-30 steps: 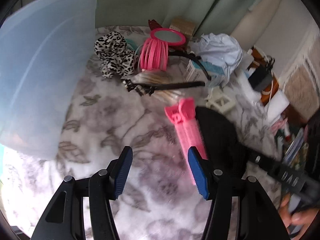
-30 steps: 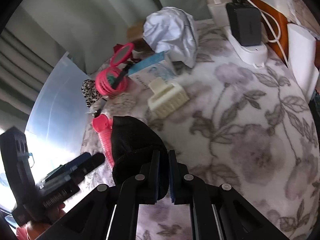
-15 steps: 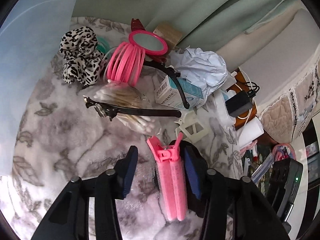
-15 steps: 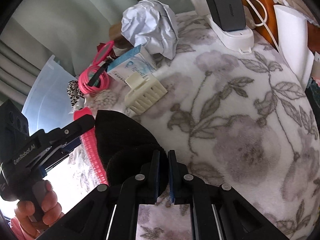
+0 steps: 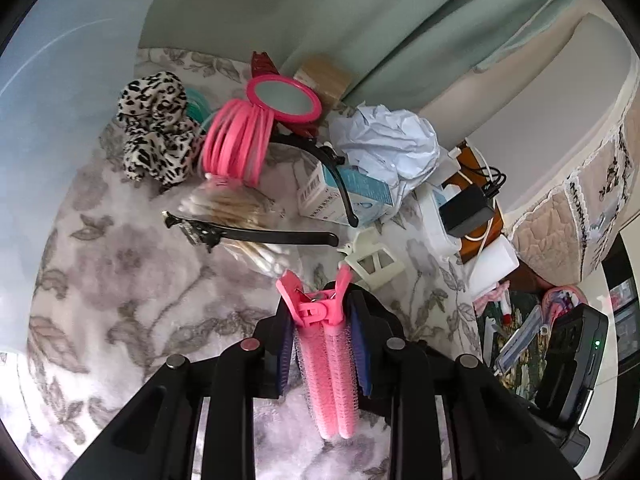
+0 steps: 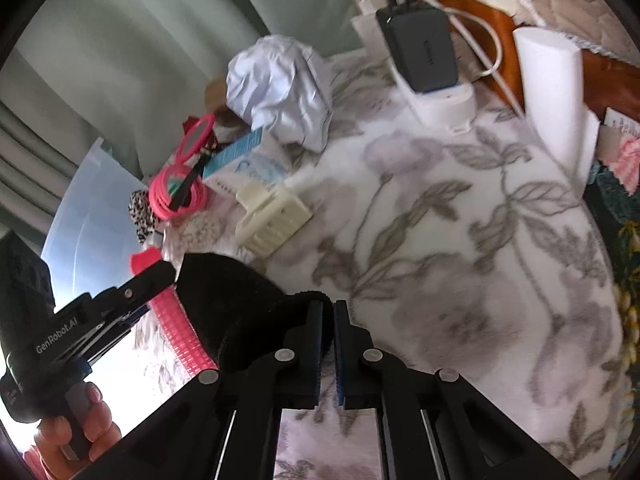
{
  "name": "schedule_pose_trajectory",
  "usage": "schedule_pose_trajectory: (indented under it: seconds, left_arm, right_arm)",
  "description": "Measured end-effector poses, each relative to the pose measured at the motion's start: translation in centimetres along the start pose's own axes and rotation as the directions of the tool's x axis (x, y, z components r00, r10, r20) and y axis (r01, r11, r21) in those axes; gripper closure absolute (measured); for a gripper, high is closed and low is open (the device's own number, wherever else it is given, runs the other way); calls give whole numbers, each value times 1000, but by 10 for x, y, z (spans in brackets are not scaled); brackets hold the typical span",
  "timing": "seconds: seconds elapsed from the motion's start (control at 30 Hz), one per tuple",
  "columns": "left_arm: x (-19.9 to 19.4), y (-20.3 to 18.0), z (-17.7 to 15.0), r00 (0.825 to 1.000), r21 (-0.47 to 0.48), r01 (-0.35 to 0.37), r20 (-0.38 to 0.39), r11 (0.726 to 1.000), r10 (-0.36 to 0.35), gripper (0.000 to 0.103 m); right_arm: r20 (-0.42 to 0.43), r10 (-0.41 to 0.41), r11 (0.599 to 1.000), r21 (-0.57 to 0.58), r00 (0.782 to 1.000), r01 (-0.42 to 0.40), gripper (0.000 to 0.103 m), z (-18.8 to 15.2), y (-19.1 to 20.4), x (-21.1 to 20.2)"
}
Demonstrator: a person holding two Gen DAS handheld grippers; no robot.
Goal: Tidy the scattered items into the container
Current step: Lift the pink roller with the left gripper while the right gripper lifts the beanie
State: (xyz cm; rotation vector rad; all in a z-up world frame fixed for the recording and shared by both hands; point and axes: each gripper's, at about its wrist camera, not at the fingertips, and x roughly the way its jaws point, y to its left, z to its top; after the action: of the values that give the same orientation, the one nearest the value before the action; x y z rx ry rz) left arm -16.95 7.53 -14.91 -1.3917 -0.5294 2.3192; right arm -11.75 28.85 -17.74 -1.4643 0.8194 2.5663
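My left gripper (image 5: 322,344) is shut on a pink hair-roller clip (image 5: 326,364), which lies along the fingers on the floral cloth; it also shows in the right wrist view (image 6: 176,328). My right gripper (image 6: 328,344) is shut on a black fabric piece (image 6: 228,300) beside the clip. The translucent blue container (image 5: 60,100) stands at the left. Scattered behind are a leopard scrunchie (image 5: 154,128), pink hoops (image 5: 236,144), a pink mirror (image 5: 284,98), a black razor (image 5: 248,234), cotton swabs (image 5: 240,208) and a cream claw clip (image 5: 372,260).
A crumpled white paper (image 5: 388,144) sits on a blue-white box (image 5: 344,196). A white power strip with a black charger (image 6: 424,48) and a white foam roll (image 6: 552,92) lie at the table's far right edge. Curtains hang behind.
My left gripper moved forward and right over the pink clip and closed on it. My right gripper stayed shut on the black fabric.
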Motion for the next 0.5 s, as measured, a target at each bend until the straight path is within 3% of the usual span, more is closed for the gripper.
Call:
schedule_pose_trajectory:
  seconds: [0.33, 0.4, 0.5]
  left_arm:
    - [-7, 16, -4, 1000, -58, 22, -2, 998, -22, 77]
    - [-12, 20, -4, 999, -55, -27, 15, 998, 28, 77]
    - [-17, 35, -2, 998, -81, -51, 22, 995, 53, 77]
  right_arm:
    - [35, -72, 997, 13, 997, 71, 99, 6, -10, -7]
    - [50, -141, 990, 17, 989, 140, 103, 7, -19, -9]
    - [51, -119, 988, 110, 992, 112, 103, 11, -51, -19]
